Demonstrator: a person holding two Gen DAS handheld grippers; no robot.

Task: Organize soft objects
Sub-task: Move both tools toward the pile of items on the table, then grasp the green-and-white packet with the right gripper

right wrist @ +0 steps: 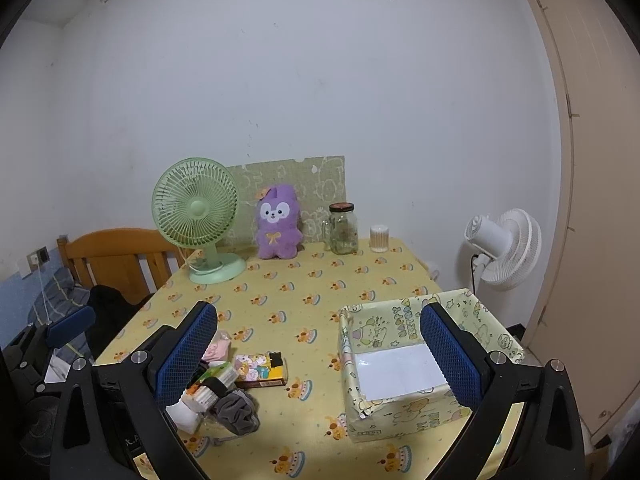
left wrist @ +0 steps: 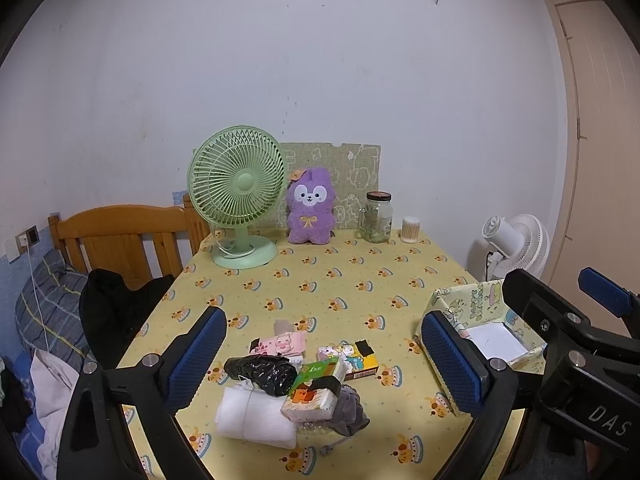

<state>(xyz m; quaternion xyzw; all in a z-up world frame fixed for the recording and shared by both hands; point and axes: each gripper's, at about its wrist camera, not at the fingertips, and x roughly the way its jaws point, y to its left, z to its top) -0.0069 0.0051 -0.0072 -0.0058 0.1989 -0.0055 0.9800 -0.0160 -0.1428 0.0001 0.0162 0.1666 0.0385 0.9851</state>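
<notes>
A pile of small items lies on the yellow tablecloth [left wrist: 320,288]: a folded white towel [left wrist: 252,416], a rolled black plastic bag [left wrist: 260,372], a tissue pack [left wrist: 316,390], a grey scrunchie [left wrist: 348,406], a pink packet [left wrist: 280,344] and a cartoon box [left wrist: 352,358]. My left gripper [left wrist: 324,356] is open and empty above the pile. An open gift-wrapped box [right wrist: 400,368] stands at the right. My right gripper [right wrist: 320,356] is open and empty between the pile [right wrist: 224,388] and the box. A purple plush bunny [left wrist: 310,208] sits at the back.
A green desk fan [left wrist: 236,196], a glass jar [left wrist: 376,218] and a cotton-swab tub [left wrist: 411,230] stand along the table's far edge. A wooden chair [left wrist: 120,240] and bedding are at the left. A white floor fan [right wrist: 504,248] and a door are at the right.
</notes>
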